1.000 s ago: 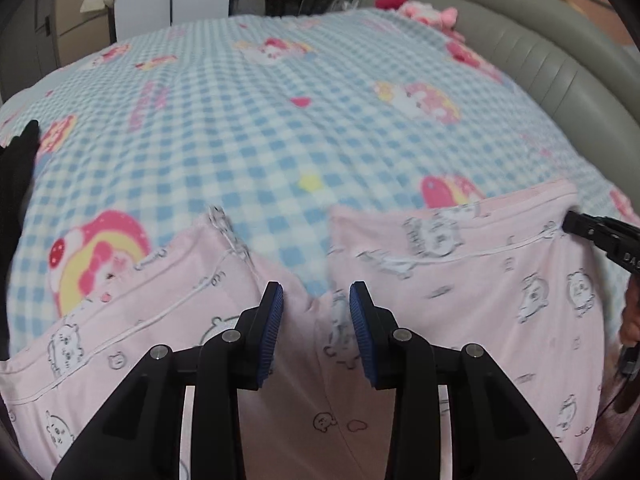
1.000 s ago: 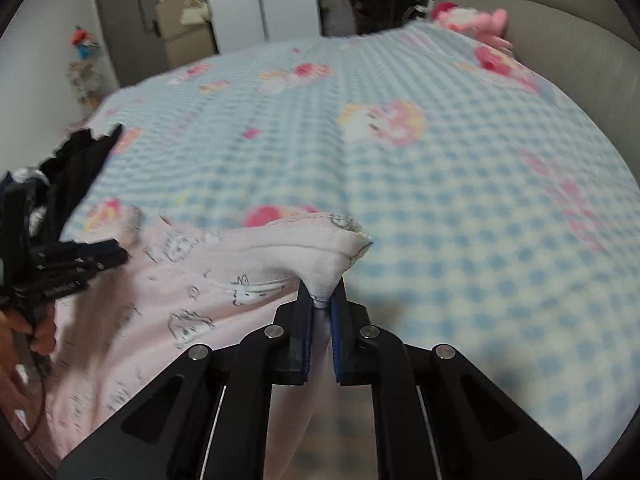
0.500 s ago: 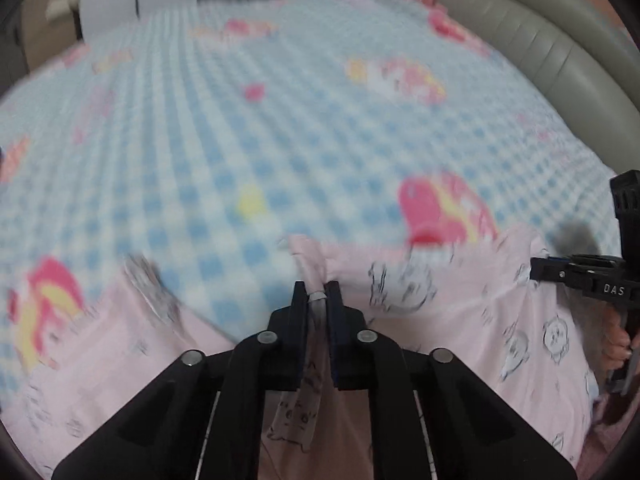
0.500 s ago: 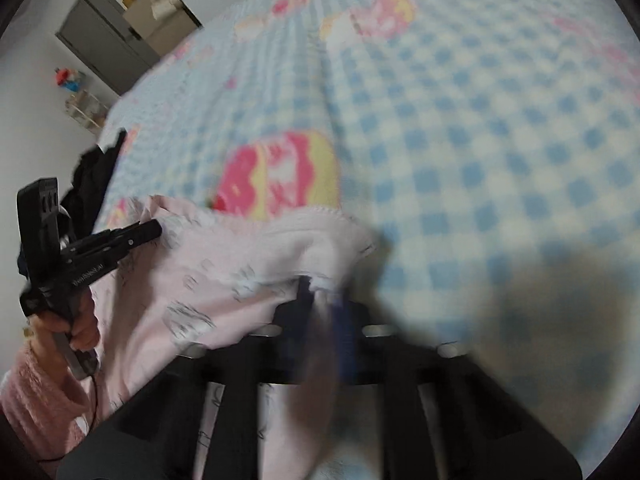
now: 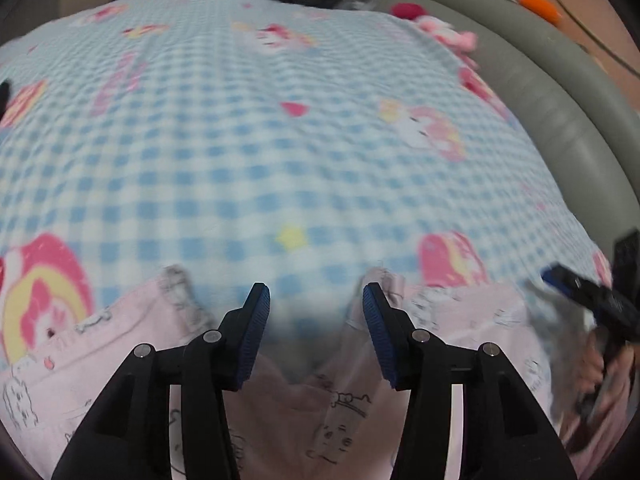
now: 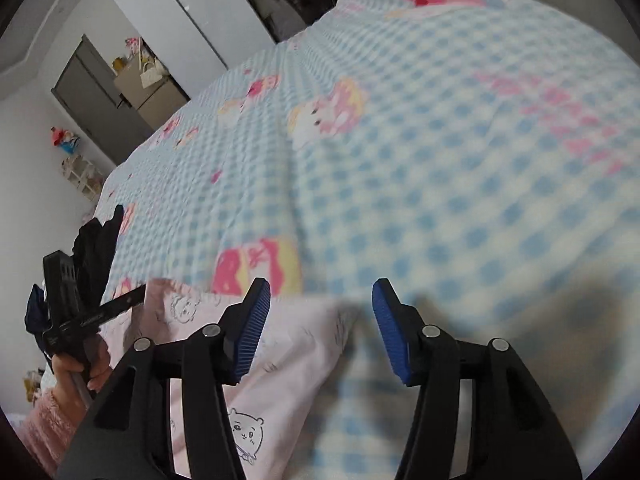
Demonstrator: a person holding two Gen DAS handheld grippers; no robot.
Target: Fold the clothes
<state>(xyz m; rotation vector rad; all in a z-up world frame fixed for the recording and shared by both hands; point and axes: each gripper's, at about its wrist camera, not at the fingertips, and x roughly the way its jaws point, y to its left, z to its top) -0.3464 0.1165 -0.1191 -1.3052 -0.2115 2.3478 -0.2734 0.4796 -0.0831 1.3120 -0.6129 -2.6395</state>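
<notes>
A pale pink garment with small cartoon bear prints (image 5: pixel 304 412) lies on the blue checked bedspread (image 5: pixel 248 152), under and in front of both grippers. My left gripper (image 5: pixel 316 320) is open and empty just above the garment's upper edge. My right gripper (image 6: pixel 320 320) is open and empty over the garment's right corner (image 6: pixel 296 344). The right gripper also shows at the right edge of the left wrist view (image 5: pixel 588 300). The left gripper shows at the left of the right wrist view (image 6: pixel 92 312), held by a hand in a pink sleeve.
A grey padded headboard (image 5: pixel 560 92) curves along the right. Pink plush toys (image 5: pixel 440 32) lie near it. A black garment (image 6: pixel 96 248) lies on the bed's left side. White wardrobes (image 6: pixel 180 12) and a grey cabinet (image 6: pixel 96 96) stand beyond the bed.
Both grippers were shut on the pink garment's edge and have opened and let it go. The garment now lies flat on the bedspread.
</notes>
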